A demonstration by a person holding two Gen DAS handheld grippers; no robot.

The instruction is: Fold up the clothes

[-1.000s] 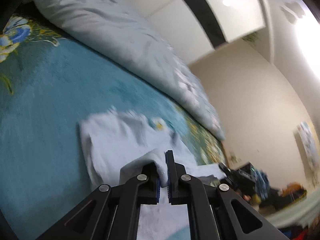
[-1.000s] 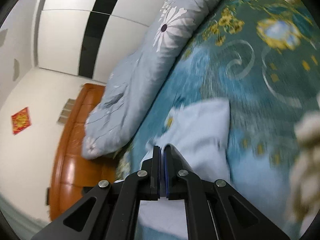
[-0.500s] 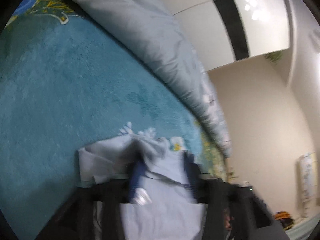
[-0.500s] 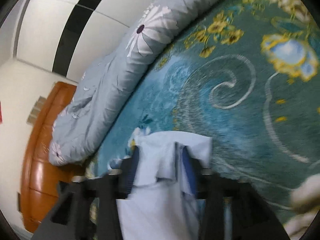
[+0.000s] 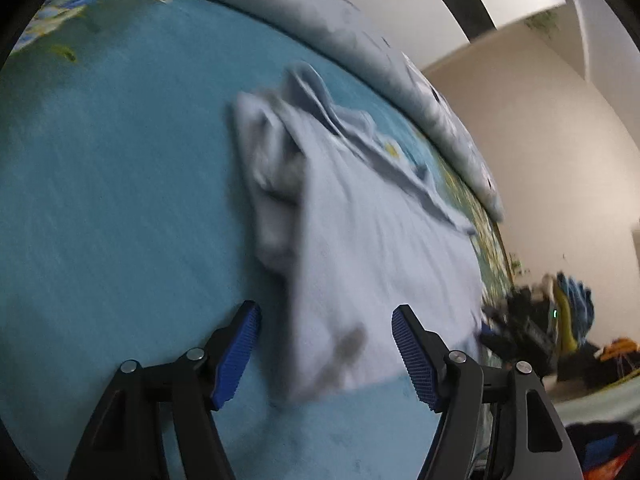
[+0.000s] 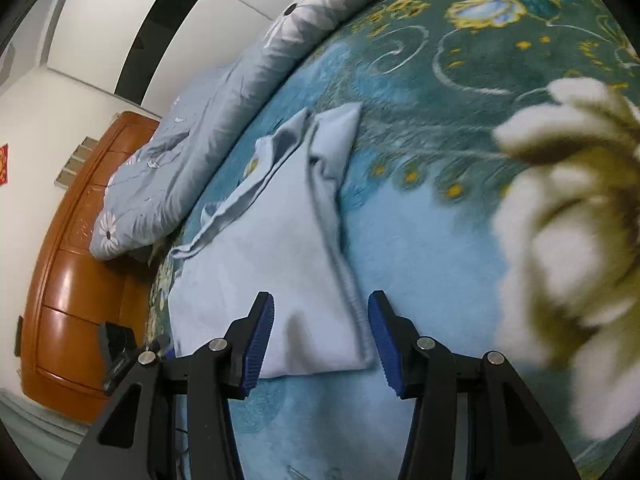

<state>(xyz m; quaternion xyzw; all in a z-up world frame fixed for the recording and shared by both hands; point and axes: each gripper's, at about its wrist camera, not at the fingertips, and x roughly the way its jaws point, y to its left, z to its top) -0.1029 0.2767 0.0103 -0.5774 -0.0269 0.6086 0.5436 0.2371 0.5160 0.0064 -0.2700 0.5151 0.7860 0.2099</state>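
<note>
A light blue garment [image 5: 360, 220] lies folded on the teal bedspread [image 5: 120, 200], with its collar end bunched at the far side. My left gripper [image 5: 325, 312] hovers over the garment's near left corner. Its jaws are opening, and the cloth lies below and between them without the blue pads [image 5: 234, 356] pressing on it. In the right wrist view the same garment [image 6: 272, 264] lies flat with its near right corner between the fingers of my right gripper [image 6: 321, 298]. That gripper is open and its pads [image 6: 386, 344] stand clear of the cloth.
A grey floral duvet [image 6: 224, 128] is rolled along the far side of the bed [image 6: 420, 260]. An orange wooden headboard [image 6: 80, 260] stands at the left. Blurred dark clutter [image 5: 560, 312] sits beyond the bed's right edge. White wardrobe doors [image 6: 120, 20] with a black stripe stand behind.
Both grippers were shut on the garment's raised corners. They have opened, the cloth has dropped flat onto the bedspread, and both have sunk and drawn back toward its near edge.
</note>
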